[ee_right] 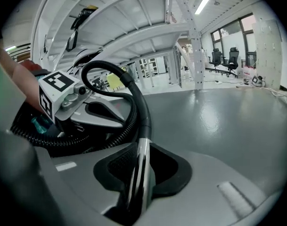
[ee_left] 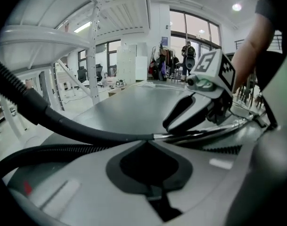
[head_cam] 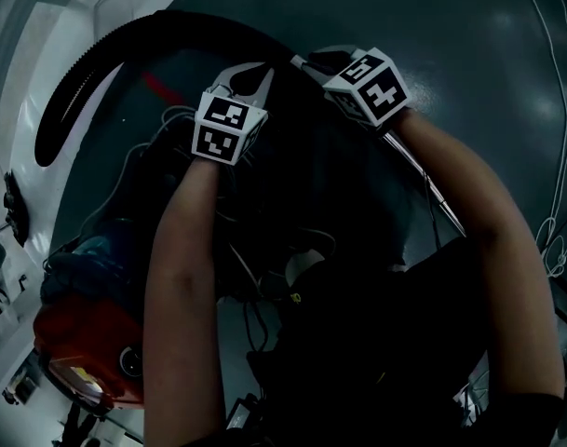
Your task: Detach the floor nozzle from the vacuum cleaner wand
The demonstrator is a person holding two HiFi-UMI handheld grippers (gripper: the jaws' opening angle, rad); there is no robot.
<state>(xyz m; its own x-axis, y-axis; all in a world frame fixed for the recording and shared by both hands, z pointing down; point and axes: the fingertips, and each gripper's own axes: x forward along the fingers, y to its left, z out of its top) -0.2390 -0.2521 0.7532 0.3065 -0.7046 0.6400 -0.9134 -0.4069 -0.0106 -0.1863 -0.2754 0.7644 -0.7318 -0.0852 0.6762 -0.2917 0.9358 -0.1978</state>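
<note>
The chrome wand (ee_right: 141, 166) runs lengthwise between the jaws of my right gripper (ee_right: 143, 147). The jaws stand open around it, and a gap shows at the left pad. Its upper end joins the black hose (ee_right: 134, 98). My left gripper (ee_left: 146, 144) is shut on nothing, just short of the wand (ee_left: 200, 133), which crosses in front of its tips. In the head view the left gripper (head_cam: 250, 77) and right gripper (head_cam: 311, 61) sit side by side over the wand (head_cam: 432, 189). I cannot make out the floor nozzle in any view.
The ribbed black hose (head_cam: 87, 59) arcs from the left over to the grippers. The red vacuum cleaner body (head_cam: 83, 343) stands at the lower left, by the person's legs. Grey floor (head_cam: 469, 35) lies beyond, with white cables (head_cam: 553, 240) at the right edge.
</note>
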